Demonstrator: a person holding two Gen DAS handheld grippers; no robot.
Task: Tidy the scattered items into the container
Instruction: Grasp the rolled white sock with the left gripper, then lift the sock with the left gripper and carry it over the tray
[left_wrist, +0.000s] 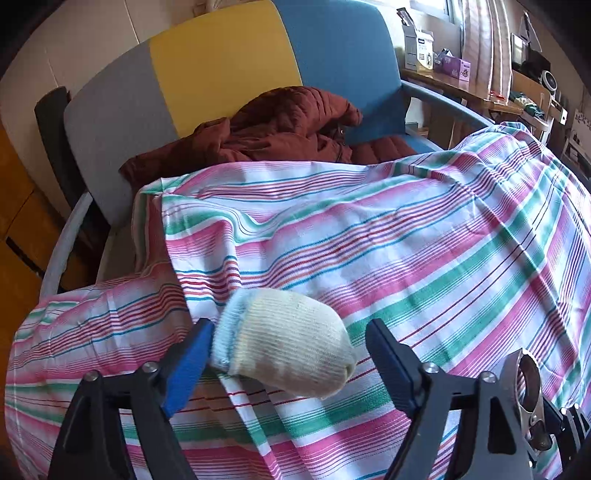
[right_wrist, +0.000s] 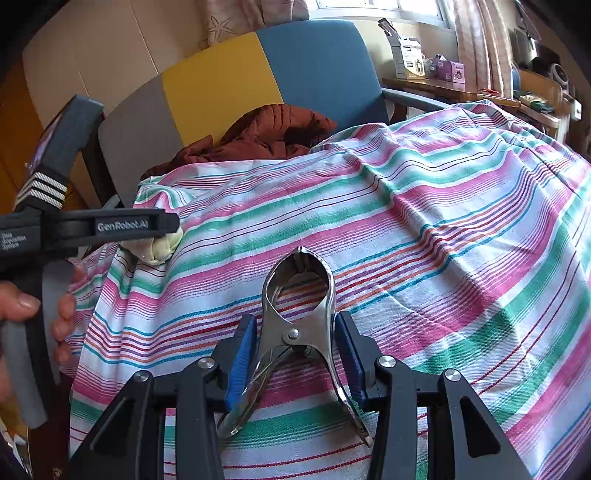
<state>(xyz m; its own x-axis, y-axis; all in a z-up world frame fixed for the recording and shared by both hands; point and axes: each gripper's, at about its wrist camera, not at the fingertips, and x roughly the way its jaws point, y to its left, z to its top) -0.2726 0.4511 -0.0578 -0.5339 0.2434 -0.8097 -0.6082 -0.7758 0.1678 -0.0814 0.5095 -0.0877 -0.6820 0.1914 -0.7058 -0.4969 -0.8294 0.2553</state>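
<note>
A cream sock with a light blue cuff (left_wrist: 284, 343) lies on the striped cloth (left_wrist: 424, 236). My left gripper (left_wrist: 290, 354) is open, its blue pads on either side of the sock, the left pad touching the cuff. In the right wrist view the sock (right_wrist: 162, 248) shows under the left gripper (right_wrist: 122, 227). My right gripper (right_wrist: 295, 350) is shut on the handles of a metal spring clamp (right_wrist: 295, 317), whose jaws point forward, slightly parted, above the cloth (right_wrist: 424, 236). The clamp also shows at the lower right of the left wrist view (left_wrist: 528, 398). No container is in view.
A grey, yellow and blue chair (left_wrist: 221, 62) stands behind the cloth with a rust-brown jacket (left_wrist: 280, 125) on its seat. A wooden shelf with boxes (left_wrist: 450, 70) is at the far right by the window. A hand (right_wrist: 33, 306) holds the left gripper's handle.
</note>
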